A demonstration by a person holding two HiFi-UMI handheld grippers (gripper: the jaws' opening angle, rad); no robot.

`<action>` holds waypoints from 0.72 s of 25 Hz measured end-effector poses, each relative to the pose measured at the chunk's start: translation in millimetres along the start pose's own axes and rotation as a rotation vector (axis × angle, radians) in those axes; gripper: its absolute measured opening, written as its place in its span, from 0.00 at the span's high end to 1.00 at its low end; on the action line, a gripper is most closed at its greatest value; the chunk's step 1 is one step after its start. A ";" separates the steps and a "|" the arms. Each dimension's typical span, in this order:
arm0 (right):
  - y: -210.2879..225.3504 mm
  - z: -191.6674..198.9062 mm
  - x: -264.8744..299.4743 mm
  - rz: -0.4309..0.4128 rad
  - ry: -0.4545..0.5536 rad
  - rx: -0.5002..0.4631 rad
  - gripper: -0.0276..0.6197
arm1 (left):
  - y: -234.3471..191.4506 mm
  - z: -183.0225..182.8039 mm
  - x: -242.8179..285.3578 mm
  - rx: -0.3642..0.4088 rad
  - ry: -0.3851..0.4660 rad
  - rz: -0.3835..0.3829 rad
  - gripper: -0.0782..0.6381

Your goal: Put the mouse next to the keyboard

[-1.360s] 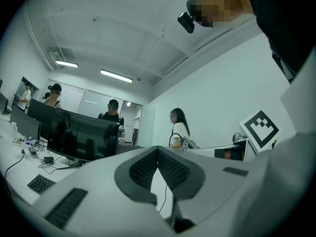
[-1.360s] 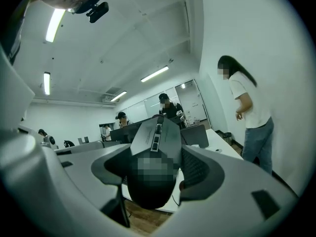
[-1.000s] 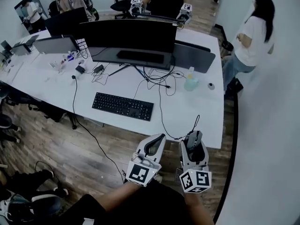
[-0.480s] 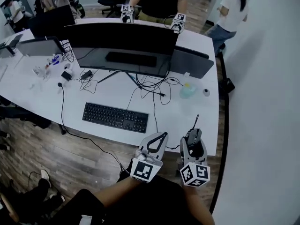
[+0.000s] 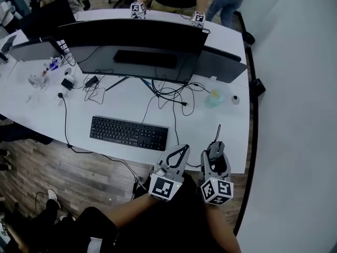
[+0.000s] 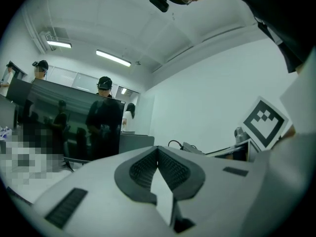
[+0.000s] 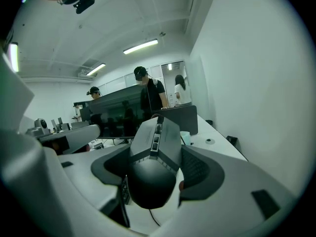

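no readable text or numbers, keyboard [image 5: 129, 133] legends too small

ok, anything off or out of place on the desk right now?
Only the mouse: it's off the desk, clamped in the right gripper near the front edge, right of the keyboard. Loose cables tangle under the monitor. No spill or damage visible.

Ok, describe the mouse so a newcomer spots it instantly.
Find the long white desk, then its near right corner. There the right gripper is shut on the mouse: black, angular, corded, whereas the left gripper beside it is shut on nothing.
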State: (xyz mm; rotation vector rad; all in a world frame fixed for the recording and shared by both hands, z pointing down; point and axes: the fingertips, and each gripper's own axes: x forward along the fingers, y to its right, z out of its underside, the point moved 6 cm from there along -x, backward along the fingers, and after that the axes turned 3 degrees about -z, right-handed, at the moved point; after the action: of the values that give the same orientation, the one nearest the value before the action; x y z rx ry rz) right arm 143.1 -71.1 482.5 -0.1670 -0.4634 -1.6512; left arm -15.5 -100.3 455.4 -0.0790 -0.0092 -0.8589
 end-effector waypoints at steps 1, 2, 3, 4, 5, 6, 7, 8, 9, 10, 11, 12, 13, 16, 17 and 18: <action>2.0 0.7 4.2 0.003 -0.006 0.001 0.47 | -1.4 2.3 3.1 -0.006 -0.005 0.000 0.89; 4.7 1.3 8.7 0.006 -0.012 0.004 0.47 | -2.7 4.3 6.8 -0.009 -0.008 -0.001 0.89; 8.0 2.1 14.1 0.005 -0.018 0.008 0.47 | -4.2 6.1 11.2 -0.007 -0.011 -0.005 0.89; 11.0 3.5 20.5 0.002 -0.026 0.013 0.47 | -6.3 7.8 16.0 0.000 -0.012 -0.012 0.89; 13.3 5.9 27.3 -0.004 -0.036 0.017 0.47 | -9.0 9.7 20.7 0.008 -0.015 -0.021 0.89; 15.0 9.0 33.9 -0.012 -0.047 0.018 0.47 | -11.8 12.0 25.0 0.015 -0.021 -0.031 0.89; 16.4 12.1 39.8 -0.022 -0.056 0.017 0.47 | -14.2 14.3 29.2 0.020 -0.027 -0.041 0.89; 18.5 14.4 45.3 -0.031 -0.064 0.014 0.47 | -15.9 16.5 33.9 0.023 -0.033 -0.049 0.89; 21.4 16.2 50.8 -0.038 -0.070 0.011 0.47 | -17.0 18.8 39.5 0.027 -0.038 -0.055 0.89; 25.0 18.1 56.8 -0.042 -0.080 0.011 0.47 | -17.7 21.5 45.8 0.031 -0.044 -0.058 0.89; 28.7 20.5 63.1 -0.045 -0.092 0.014 0.47 | -18.5 24.5 52.0 0.037 -0.051 -0.059 0.89; 32.0 23.5 69.4 -0.047 -0.106 0.017 0.47 | -19.5 27.7 57.5 0.042 -0.060 -0.060 0.89; 34.7 26.9 75.6 -0.048 -0.119 0.020 0.47 | -21.0 30.7 62.0 0.044 -0.069 -0.063 0.89; 43.2 36.9 96.1 -0.044 -0.152 0.025 0.47 | -28.6 38.8 74.9 0.030 -0.092 -0.088 0.89; 46.2 40.3 103.7 -0.042 -0.162 0.028 0.47 | -31.5 41.6 79.5 0.023 -0.101 -0.098 0.89; 48.8 44.2 111.0 -0.042 -0.174 0.031 0.47 | -33.9 44.5 83.6 0.018 -0.112 -0.106 0.89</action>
State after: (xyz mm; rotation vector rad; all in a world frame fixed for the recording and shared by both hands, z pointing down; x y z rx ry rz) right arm 168.1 -159.0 573.7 -0.2805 -0.6277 -1.6764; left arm 14.5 -182.3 505.3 -0.1102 -0.1275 -0.9592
